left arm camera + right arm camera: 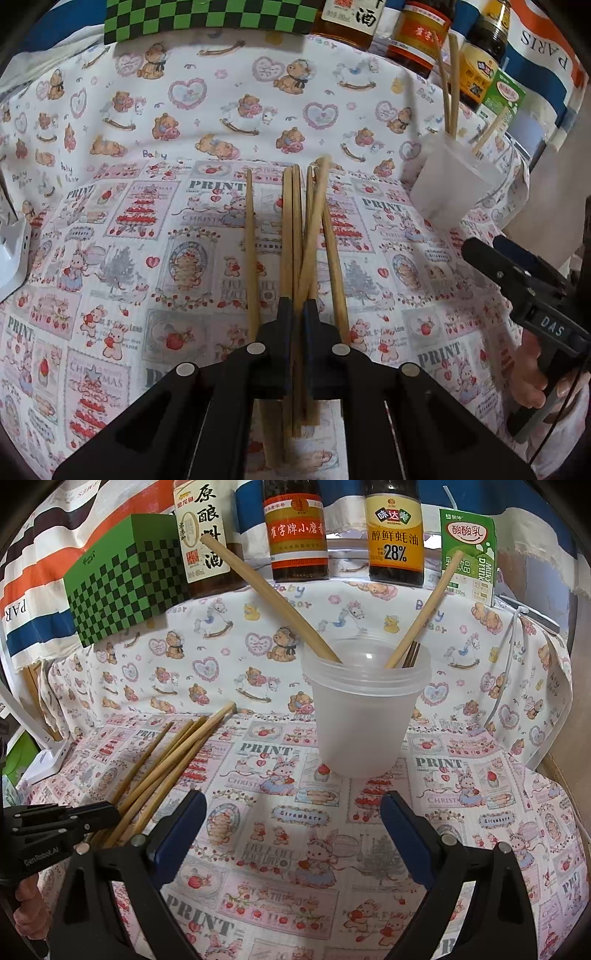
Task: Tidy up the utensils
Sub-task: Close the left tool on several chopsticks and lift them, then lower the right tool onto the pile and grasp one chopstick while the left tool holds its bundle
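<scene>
Several wooden chopsticks [291, 229] lie side by side on the patterned cloth. My left gripper [298, 306] is shut on one chopstick [312, 229], whose far end tilts up above the rest. The pile also shows at the left of the right wrist view [166, 760]. A translucent plastic cup [364, 716] stands on the cloth with several chopsticks [269, 594] leaning in it; it also shows in the left wrist view [448, 177]. My right gripper [293, 808] is open and empty, a little in front of the cup.
Sauce bottles [295, 531] and a green milk carton [469, 554] line the back edge. A green checkered box [125, 576] stands at the back left. A white object [11, 254] lies at the cloth's left edge.
</scene>
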A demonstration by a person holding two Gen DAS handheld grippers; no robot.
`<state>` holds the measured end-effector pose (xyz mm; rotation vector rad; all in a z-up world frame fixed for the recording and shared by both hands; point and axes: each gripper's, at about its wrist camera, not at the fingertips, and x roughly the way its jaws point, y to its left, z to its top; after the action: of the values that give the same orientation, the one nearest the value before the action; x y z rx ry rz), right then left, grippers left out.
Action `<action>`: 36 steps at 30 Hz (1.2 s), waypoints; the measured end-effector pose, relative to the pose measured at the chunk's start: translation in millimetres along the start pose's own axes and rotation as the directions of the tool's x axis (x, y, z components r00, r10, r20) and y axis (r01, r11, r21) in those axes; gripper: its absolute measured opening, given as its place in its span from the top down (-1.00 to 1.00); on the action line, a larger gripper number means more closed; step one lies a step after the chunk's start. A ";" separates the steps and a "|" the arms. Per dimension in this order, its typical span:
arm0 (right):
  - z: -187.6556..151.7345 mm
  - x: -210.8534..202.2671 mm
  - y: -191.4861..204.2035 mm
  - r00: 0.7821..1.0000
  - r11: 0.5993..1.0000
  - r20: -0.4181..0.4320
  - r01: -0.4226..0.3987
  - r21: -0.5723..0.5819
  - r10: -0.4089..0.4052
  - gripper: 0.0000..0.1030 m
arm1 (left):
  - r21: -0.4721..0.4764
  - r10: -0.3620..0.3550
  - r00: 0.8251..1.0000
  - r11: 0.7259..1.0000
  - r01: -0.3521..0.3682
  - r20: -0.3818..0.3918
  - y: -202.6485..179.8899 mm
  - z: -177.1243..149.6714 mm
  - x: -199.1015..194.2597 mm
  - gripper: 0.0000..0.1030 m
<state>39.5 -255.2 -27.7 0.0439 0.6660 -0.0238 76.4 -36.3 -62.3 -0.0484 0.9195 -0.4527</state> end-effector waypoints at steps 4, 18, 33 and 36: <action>-0.7 -2.6 4.3 1.000 1.000 0.010 0.007 -0.022 -0.006 -0.84 | -0.010 -0.026 0.998 1.000 0.026 0.059 0.1 1.6 -14.9 0.92; -0.3 -3.8 7.4 1.000 0.999 0.012 -0.003 -0.037 0.003 -0.84 | -0.085 0.023 0.906 0.996 0.015 0.423 14.8 6.5 -86.0 0.93; 1.2 18.2 38.2 0.902 0.937 -0.256 -0.339 0.082 0.349 -0.10 | -0.127 0.090 0.745 0.992 -0.006 0.661 19.7 -9.0 -141.6 0.94; 0.1 32.9 55.7 0.889 0.942 -0.314 -0.327 0.075 0.333 0.05 | -0.134 0.074 0.734 0.991 0.023 0.676 24.1 -10.9 -146.0 0.94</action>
<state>67.4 -199.8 -46.1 0.1837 0.9801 0.3126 0.7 45.2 35.9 -0.3081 0.2130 -0.3060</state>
